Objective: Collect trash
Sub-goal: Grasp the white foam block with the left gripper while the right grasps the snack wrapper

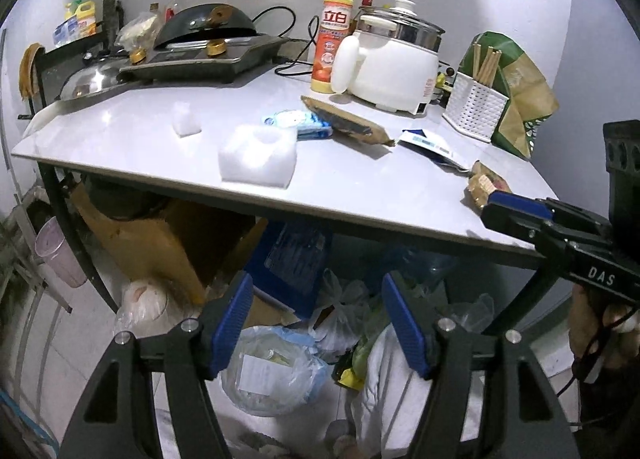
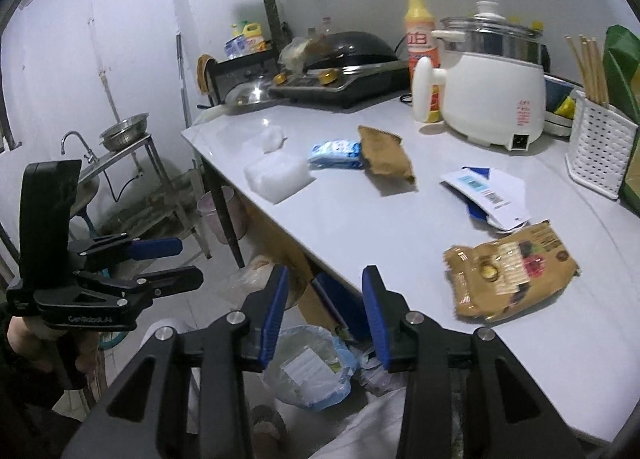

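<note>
- The left gripper (image 1: 316,323) hangs past the near edge of the grey table (image 1: 360,199), its jaws apart with nothing between them, over bagged rubbish on the floor.
- Large white foam block (image 1: 258,155) near the table's front edge, a smaller foam piece (image 1: 187,119) at its 10 o'clock.
- Blue-and-white wrapper (image 2: 335,155) touching the plain brown packet (image 2: 386,161) at its 3 o'clock.
- White-and-blue barcoded envelope (image 2: 486,195) at 4 o'clock from that packet.
- Printed brown snack bag (image 2: 510,273) at 6 o'clock from the envelope, nearest the right gripper (image 2: 325,315), whose jaws stand part-open and empty.
- White electric pot (image 2: 494,99) and detergent bottle (image 2: 420,39) sit at the back; white chopstick holder (image 2: 600,151) at far right.
</note>
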Demonstrator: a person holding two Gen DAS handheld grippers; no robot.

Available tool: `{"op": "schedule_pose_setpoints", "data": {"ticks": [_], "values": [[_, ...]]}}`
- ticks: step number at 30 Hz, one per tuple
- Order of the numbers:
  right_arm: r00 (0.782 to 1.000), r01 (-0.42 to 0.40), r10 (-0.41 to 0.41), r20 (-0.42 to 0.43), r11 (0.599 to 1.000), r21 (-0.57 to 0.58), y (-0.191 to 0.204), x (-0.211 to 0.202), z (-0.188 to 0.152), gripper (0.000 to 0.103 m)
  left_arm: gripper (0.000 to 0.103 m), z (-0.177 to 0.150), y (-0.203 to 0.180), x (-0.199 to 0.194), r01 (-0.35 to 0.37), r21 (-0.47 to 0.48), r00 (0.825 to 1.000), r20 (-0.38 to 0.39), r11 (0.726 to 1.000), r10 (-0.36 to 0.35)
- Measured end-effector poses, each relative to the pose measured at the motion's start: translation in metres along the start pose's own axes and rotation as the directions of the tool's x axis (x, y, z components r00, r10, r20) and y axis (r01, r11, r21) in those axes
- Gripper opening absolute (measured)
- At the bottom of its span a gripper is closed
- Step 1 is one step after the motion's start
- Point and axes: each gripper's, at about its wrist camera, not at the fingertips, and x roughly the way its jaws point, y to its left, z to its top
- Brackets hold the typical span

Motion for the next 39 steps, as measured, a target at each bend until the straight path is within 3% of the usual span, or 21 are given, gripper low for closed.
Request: {"op": "schedule_pose_setpoints", "data": {"ticks": [7,16,19,26,39], "values": [[0.999,0.037,-0.038,0.034,0.999,0.034,-0.026,-0.013,0.009,0.043,0.071,0.018,-0.011,0.004,0.014,0.024,1.0,0.016,1.0,-0.015],[0.987,0.138,-0.146,0.062,0.984,0.111,-0.074,-0.03,0.014,0.051,0.072,0.041,-0.027,0.016,0.044,0.061,0.999,0.024,0.997,-0.045],[0.978,0.19,-0.199,0.055,0.971,0.147,-0.093,-0.032,0.013,0.057,0.072,0.046,-0.03,0.02,0.056,0.068,0.998,0.024,0.996,-0.058],[0.961,0.273,-0.277,-0.019,0.931,0.241,-0.133,-0.021,0.003,0.059,0.072,0.053,-0.037,0.031,0.076,0.076,0.997,0.019,0.994,-0.078],[0.954,0.301,-0.293,-0.071,0.915,0.268,-0.133,0.008,-0.004,0.062,0.073,0.061,-0.017,0.028,0.031,0.068,0.998,0.049,0.997,-0.035]]}}
